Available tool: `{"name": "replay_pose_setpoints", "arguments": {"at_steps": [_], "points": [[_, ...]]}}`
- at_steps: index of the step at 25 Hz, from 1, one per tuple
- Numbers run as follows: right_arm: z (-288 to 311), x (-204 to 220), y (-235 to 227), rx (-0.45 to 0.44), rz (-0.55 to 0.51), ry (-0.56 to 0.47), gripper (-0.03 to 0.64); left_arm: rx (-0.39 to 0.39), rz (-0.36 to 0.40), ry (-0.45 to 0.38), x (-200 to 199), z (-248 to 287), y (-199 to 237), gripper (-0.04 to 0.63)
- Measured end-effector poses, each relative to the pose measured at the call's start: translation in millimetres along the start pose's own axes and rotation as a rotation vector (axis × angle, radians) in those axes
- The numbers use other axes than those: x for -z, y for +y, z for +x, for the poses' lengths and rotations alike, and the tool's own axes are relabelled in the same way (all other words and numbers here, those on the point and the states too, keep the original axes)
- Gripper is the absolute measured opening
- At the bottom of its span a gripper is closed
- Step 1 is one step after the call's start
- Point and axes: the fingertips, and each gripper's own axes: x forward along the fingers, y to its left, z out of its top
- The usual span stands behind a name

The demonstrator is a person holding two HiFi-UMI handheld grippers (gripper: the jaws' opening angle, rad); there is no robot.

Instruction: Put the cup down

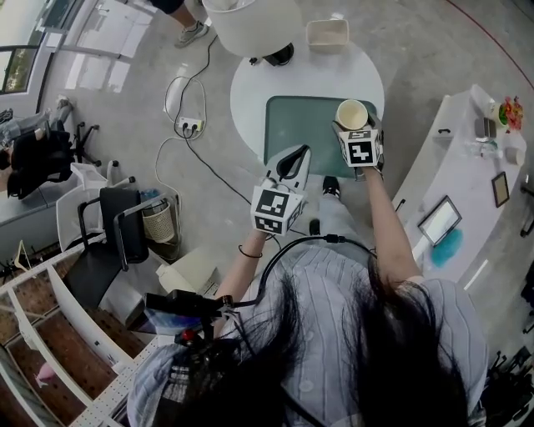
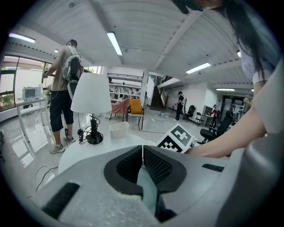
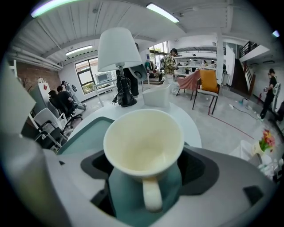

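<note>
Cup (image 3: pixel 144 142), cream and empty, sits upright between the jaws of the right gripper (image 1: pixel 356 127), which press against its sides just under the rim; its handle (image 3: pixel 152 195) points back toward the gripper's camera. In the head view the cup (image 1: pixel 351 114) is over the far right corner of a green mat (image 1: pixel 300 125) that lies on a round white table (image 1: pixel 250 92). The right gripper view shows the mat's green beneath the cup, but whether the cup's base touches the mat cannot be made out.

The left gripper (image 1: pixel 297 155) is nearer the person, over the mat's near edge and well apart from the cup. In the left gripper view its two dark ribbed pads (image 2: pixel 155 165) meet along a thin line with nothing between them, and a strip of the green mat shows below them. The marker cube of the right gripper (image 2: pixel 176 138) appears just beyond, to the right.

At the far side of the table stands a lamp with a white shade (image 1: pixel 250 25) and a black base, and beside it a small white box (image 1: pixel 327 35). A person in dark shorts (image 2: pixel 62 88) stands behind the lamp. A power strip (image 1: pixel 190 127) with white cables lies on the floor to the left of the table, and a white counter (image 1: pixel 467 183) runs along the right
</note>
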Motion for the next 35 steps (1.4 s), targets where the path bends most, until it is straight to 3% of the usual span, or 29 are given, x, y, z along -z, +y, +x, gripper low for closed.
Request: {"name": "replay_pose_setpoints", "arguments": {"at_steps": [11, 17, 23, 28, 35], "points": [[-32, 1, 3, 0.011, 0.011, -0.043, 0.397, -0.007, 0.009, -0.024, -1, -14, -10, 0.018], [-51, -1, 9, -0.029, 0.073, -0.084, 0.397, -0.019, 0.007, -0.043, 2, -25, -13, 0.018], [-75, 1, 8, 0.002, 0.166, -0.13, 0.397, -0.035, 0.008, -0.069, -1, -42, -12, 0.018], [-105, -6, 21, -0.047, 0.282, -0.199, 0.396, -0.049, 0.006, -0.097, -1, -61, -11, 0.018], [-153, -17, 56, -0.105, 0.325, -0.282, 0.363, -0.052, 0.003, -0.132, 6, -88, -24, 0.018]]}}
